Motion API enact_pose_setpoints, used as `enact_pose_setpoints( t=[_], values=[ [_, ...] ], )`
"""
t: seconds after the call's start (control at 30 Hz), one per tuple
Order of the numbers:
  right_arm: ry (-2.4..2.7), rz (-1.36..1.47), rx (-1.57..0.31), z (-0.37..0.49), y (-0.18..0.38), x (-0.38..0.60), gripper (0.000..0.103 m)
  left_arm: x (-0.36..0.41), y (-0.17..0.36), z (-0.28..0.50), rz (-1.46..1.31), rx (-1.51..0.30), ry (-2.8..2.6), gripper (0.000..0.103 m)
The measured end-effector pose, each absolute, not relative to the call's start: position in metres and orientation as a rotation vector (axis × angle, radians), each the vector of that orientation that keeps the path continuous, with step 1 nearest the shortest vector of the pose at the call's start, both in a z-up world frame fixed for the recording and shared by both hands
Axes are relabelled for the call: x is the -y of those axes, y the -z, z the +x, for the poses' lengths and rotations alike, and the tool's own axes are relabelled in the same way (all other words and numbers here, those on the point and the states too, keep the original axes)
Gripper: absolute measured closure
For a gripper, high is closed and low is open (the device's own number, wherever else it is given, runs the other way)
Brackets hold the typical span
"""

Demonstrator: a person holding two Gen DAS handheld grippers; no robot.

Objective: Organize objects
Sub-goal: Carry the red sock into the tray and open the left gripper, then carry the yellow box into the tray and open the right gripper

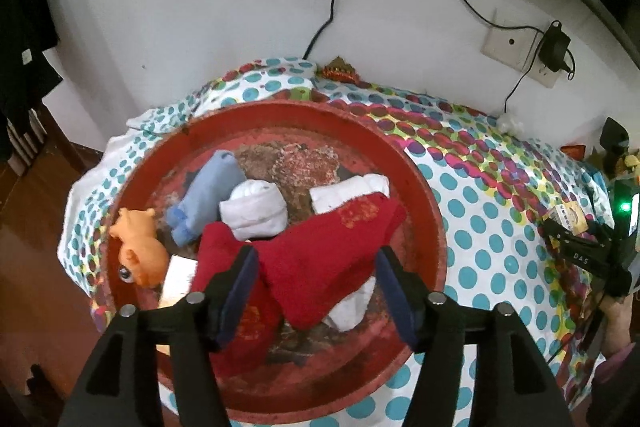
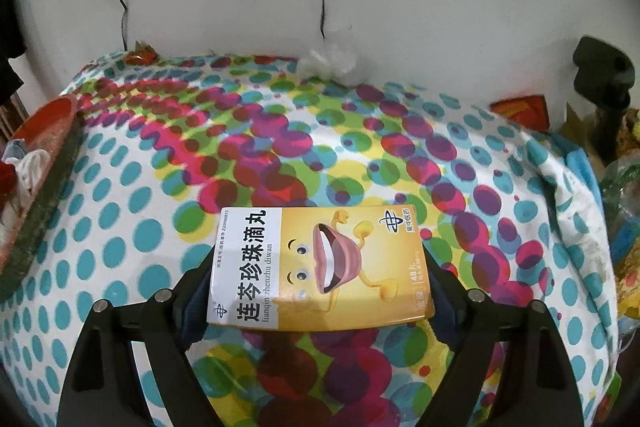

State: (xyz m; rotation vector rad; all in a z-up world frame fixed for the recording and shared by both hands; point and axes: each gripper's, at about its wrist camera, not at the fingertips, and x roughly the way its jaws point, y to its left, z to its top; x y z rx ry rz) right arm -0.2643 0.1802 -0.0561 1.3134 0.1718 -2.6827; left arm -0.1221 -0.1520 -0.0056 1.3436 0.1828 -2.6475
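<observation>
Your left tongs stand wide over the red tray, pads clear of the red sock lying loose between them on the pile. It is soft, light and floppy, so take it at the thick folded middle, not a trailing end. Your right tongs hold the yellow medicine box by its two long edges above the dotted tabletop cloth, well apart from the tray. The carton looks light, stiff and thin-walled with a slick print; squeeze gently near its middle, or the sides may buckle.
</observation>
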Motion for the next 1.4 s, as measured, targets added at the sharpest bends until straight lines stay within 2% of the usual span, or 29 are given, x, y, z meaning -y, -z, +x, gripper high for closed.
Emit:
enact_pose_setpoints(
  t=[0.1, 0.27, 0.63, 0.93, 1.4],
  values=[
    [2.667, 1.265, -0.18, -0.259, 0.042, -0.165, 0.018, 0.153, -0.002, -0.116, 1.308, -0.136, 2.643, 0.037],
    [2.599, 1.173, -0.186, -0.251, 0.016, -0.117, 0.018, 0.162, -0.012, -0.101, 1.272, -0.155, 2.64, 0.033],
    [2.325, 1.08, -0.199, -0.24, -0.023, 0.043, 0.017, 0.204, -0.015, -0.071, 1.254, -0.164, 2.548, 0.027],
    [2.206, 1.132, -0.329, -0.242, -0.014, 0.14, 0.017, 0.248, -0.007, -0.056, 1.285, -0.297, 2.459, 0.027],
    [2.17, 1.241, -0.435, -0.248, 0.012, 0.174, 0.016, 0.261, 0.0, -0.048, 1.344, -0.339, 2.366, 0.027]
  ],
)
